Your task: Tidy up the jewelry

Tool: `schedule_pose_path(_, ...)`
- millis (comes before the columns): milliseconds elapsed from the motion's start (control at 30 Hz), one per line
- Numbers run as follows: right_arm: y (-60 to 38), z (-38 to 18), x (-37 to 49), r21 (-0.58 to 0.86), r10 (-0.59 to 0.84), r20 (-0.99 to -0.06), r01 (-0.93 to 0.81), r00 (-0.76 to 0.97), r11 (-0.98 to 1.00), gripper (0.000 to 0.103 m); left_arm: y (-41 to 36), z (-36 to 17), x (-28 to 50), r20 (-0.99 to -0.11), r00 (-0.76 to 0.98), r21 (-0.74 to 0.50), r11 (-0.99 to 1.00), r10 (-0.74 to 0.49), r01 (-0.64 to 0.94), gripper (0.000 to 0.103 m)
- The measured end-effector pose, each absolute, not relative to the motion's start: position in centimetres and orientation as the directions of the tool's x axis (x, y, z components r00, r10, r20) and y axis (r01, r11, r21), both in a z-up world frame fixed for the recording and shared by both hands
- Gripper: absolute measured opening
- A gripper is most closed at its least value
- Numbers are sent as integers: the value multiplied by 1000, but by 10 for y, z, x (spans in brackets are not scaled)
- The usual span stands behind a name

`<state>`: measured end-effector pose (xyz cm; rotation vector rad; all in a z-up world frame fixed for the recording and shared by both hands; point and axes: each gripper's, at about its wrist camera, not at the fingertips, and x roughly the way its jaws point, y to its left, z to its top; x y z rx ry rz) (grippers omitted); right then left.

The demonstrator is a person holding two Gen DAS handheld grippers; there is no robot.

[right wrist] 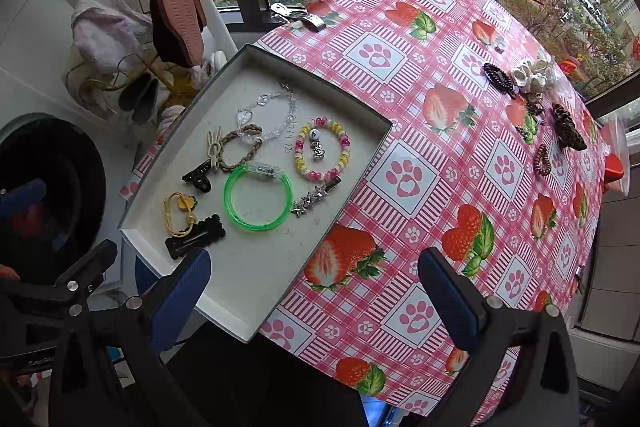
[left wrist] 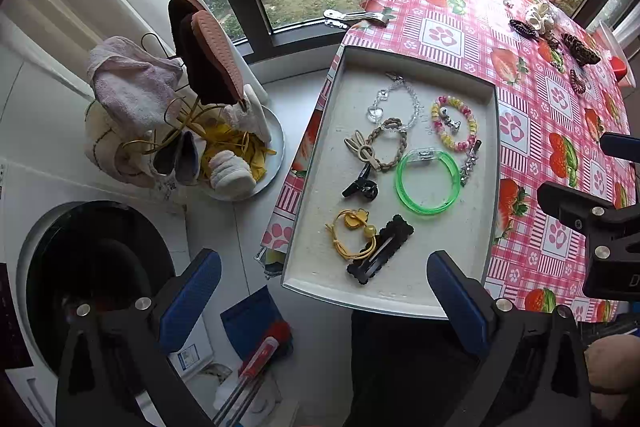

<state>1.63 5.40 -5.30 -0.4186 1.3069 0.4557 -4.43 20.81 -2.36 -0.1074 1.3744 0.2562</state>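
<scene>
Both the left gripper (left wrist: 324, 291) and the right gripper (right wrist: 314, 287) have their fingers wide apart, holding nothing. The tray (right wrist: 256, 291) of jewelry lies just ahead of the fingers. The green bangle (right wrist: 258, 197) looks light, hard and slippery, so pinch its rim. Small hair clips (right wrist: 568, 127) wait far ahead on the surface (right wrist: 400, 315).

Table, covered by pink checked strawberry-and-paw-print tablecloth (right wrist: 400, 183). Lying directly on it: shallow grey tray (right wrist: 256, 323) at near left edge; metal clip (right wrist: 304, 17) at far edge; white scrunchie (right wrist: 530, 75), leopard claw clip (right wrist: 568, 127), coil hair tie (right wrist: 543, 159) far right.
</scene>
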Motion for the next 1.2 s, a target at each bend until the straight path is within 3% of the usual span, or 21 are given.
schedule_pose_path(1200, 50, -55, 13, -30, 89, -980, -577, 177, 817, 103, 201, -27, -52, -982, 166, 40, 959, 89, -279, 103)
